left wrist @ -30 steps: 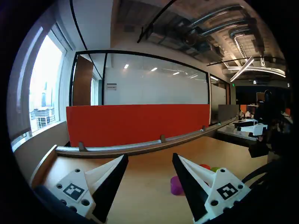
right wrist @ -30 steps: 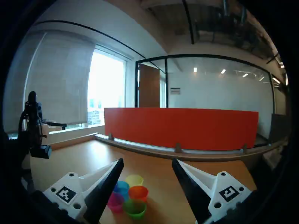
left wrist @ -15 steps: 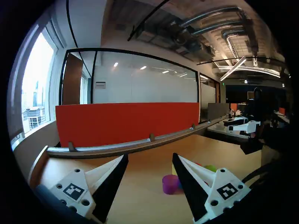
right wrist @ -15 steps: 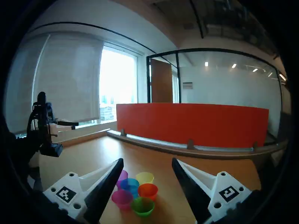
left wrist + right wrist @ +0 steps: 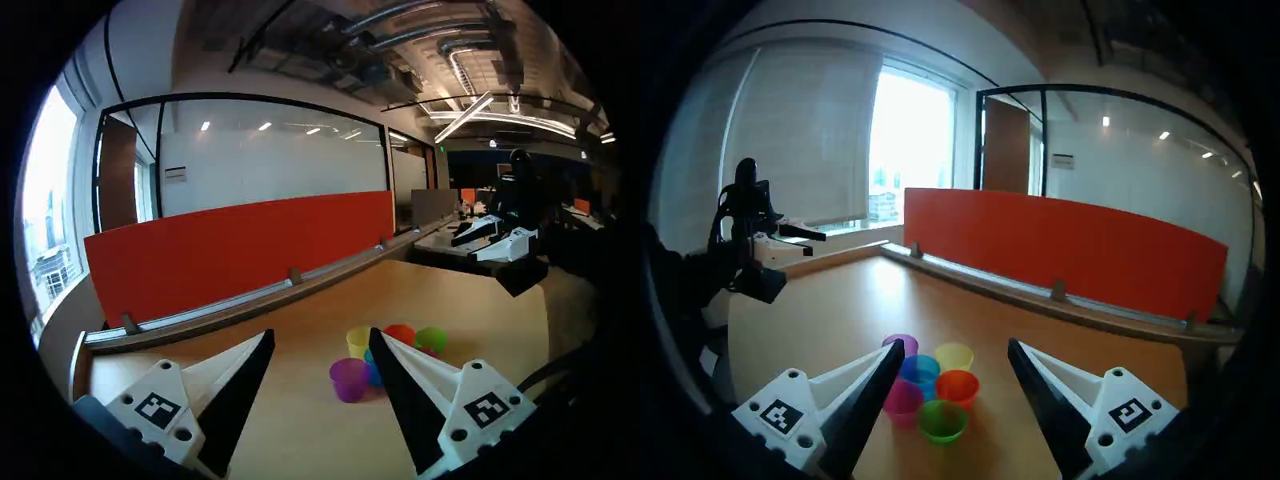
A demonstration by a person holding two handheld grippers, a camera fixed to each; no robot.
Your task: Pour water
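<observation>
A cluster of small coloured plastic cups stands on the wooden table (image 5: 840, 312). In the right gripper view I see a purple cup (image 5: 901, 346), yellow cup (image 5: 954, 356), blue cup (image 5: 920, 370), orange cup (image 5: 957, 386), pink cup (image 5: 902, 398) and green cup (image 5: 942, 420). My right gripper (image 5: 955, 346) hovers open and empty just before them. In the left gripper view, the purple cup (image 5: 350, 378), yellow cup (image 5: 359, 342), orange cup (image 5: 399, 334) and green cup (image 5: 431, 339) lie ahead of my open, empty left gripper (image 5: 320, 334). No water shows in any cup.
An orange divider panel (image 5: 240, 248) with a metal rail runs along the table's far edge. The other gripper (image 5: 500, 240) hangs at the right over the table; from the right gripper view its counterpart (image 5: 768, 240) hangs at the left. Bright windows (image 5: 912, 160) lie behind.
Both views have swung toward the cups, which now show more fully between the fingers. Each view now shows the other gripper closer in. Both grippers stay open.
</observation>
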